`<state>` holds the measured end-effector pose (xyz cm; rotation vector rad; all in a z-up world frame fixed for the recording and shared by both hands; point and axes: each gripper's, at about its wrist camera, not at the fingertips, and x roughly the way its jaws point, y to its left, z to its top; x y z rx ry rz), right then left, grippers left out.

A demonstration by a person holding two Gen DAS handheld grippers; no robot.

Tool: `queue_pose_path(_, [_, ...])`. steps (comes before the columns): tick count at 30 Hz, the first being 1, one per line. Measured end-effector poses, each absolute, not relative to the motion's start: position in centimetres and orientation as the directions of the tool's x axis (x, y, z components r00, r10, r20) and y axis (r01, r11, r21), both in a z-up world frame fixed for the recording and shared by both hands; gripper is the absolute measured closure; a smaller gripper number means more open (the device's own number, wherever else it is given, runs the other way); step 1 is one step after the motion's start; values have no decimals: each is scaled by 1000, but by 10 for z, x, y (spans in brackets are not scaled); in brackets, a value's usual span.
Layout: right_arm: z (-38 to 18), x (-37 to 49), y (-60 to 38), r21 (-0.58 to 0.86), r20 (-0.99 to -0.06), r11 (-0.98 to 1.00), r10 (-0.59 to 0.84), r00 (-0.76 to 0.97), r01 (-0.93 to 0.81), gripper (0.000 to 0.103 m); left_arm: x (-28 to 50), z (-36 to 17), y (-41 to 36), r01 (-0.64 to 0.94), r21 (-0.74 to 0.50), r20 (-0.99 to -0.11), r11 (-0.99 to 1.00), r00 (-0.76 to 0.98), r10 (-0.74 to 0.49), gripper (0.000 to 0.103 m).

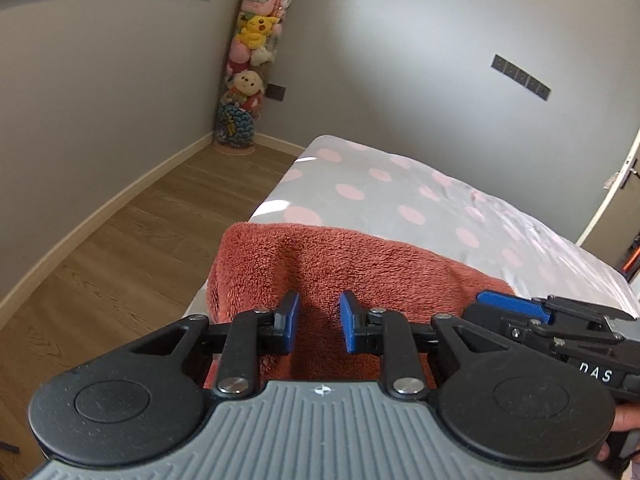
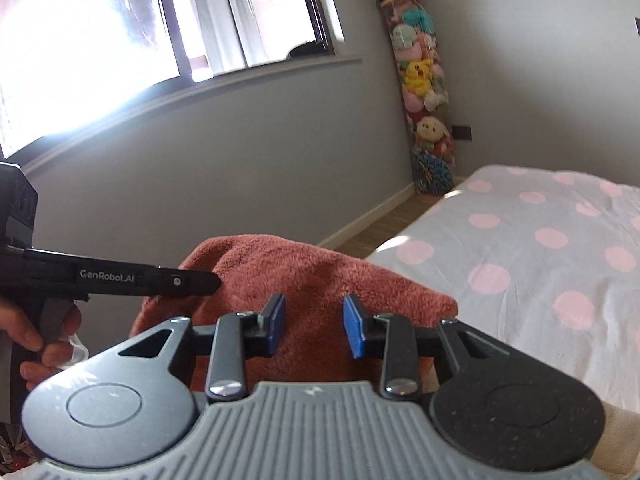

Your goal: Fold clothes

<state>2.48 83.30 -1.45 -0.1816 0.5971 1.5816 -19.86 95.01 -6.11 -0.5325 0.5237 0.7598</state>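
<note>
At the near corner of the bed, your rust-red fleece garment lies bunched in a rounded heap, its left side hanging off the bed's edge over the wooden floor. Your left gripper and right gripper hover side by side just above it, each with jaws parted and nothing between the blue pads. Whether the heap is already a folded bundle or a crumpled one awaiting folds, you cannot tell from here; no hem or sleeve shows.

The risk is the overhang: pull toward the floor side and the heavy pile may slide off the bed. The thick fleece may also make you pinch several layers at once, so a lift drags the whole heap. With the grippers this close, they could knock together.
</note>
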Motion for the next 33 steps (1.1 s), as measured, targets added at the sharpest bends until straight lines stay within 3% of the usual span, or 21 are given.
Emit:
queue_pose_path(10, [-69,48,903,273,-542,23,830,-134,-962,70,-178,-118,1017,-816,-293,-724,499,530,441,86])
queue_pose_path(16, [-93,66,906,354,-537,50,829,-159,-934,71,-172,-126,1014,-828,-280,-738,486,510,443,86])
queue_pose_path(24, [-59,50,886,290,-590,43,794,-143,-956,69,-190,-85,982,-824,-261,-686,504,525,504,86])
queue_pose_path(27, [-32,44,857,284,-537,6,829,-153,-959,58,-197,-56,961,-816,-225,-649,533,533,542,84])
queue_pose_path(33, [-13,0,792,127,-495,-143,849,-188,-982,51,-209,-34,907,-772,-126,-614,624,554,562,84])
